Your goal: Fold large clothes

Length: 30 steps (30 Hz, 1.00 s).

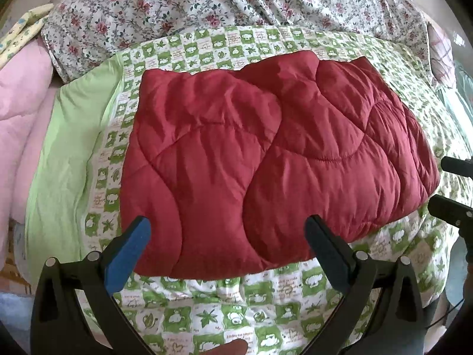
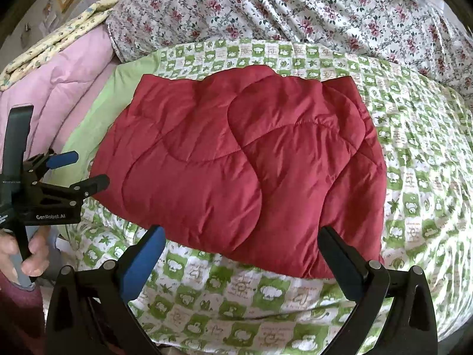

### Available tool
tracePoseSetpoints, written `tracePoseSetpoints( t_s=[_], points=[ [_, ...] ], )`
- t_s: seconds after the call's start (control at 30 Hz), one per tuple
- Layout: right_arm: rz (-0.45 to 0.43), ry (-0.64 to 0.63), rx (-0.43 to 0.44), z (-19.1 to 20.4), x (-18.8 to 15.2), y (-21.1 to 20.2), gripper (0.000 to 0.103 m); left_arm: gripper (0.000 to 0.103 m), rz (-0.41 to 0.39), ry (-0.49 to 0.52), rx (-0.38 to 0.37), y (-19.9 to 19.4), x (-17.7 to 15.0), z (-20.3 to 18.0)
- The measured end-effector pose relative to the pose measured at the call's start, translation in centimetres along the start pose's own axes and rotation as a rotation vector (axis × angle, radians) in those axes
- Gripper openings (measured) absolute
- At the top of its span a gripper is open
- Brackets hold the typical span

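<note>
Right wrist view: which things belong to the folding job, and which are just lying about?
Job:
red quilted garment, folded
left tongs, open
right tongs, open

Lying about:
green checked quilt underneath
floral sheet
pink quilt
yellow patterned cloth

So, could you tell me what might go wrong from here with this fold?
1. The red quilted garment is puffy; the fold may spring open, as its layers already sit uneven at the right edge.
2. Both tongs, left and right, are open and hold nothing; a pinch at the near edge might catch only the top layer.
3. It lies on the soft green checked quilt, so the tongs could grab that too.
</note>
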State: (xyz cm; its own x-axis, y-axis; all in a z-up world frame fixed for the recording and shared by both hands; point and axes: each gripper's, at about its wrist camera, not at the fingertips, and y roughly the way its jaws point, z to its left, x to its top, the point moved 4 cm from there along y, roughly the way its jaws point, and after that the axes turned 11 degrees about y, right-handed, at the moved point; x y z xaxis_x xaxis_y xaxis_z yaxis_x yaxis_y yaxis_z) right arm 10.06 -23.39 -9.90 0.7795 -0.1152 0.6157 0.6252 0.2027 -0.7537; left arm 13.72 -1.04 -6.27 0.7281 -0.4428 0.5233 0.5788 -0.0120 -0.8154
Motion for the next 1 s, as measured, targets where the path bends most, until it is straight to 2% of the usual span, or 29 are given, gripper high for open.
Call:
tracePoseSetpoints(
  t_s=[0.57, 1.0],
  points=[
    [0.027, -0.022, -0.002, 0.3, 2.4, 2.7, 0.103, 0.103, 0.004, -0.007, -0.009, 1.8, 1.2, 0.4],
    [0.019, -0.039, -0.004, 0.5, 3.6, 3.0, 0.103, 0.103, -0.005, -0.008, -0.002, 2.1, 1.8, 0.8]
  ],
)
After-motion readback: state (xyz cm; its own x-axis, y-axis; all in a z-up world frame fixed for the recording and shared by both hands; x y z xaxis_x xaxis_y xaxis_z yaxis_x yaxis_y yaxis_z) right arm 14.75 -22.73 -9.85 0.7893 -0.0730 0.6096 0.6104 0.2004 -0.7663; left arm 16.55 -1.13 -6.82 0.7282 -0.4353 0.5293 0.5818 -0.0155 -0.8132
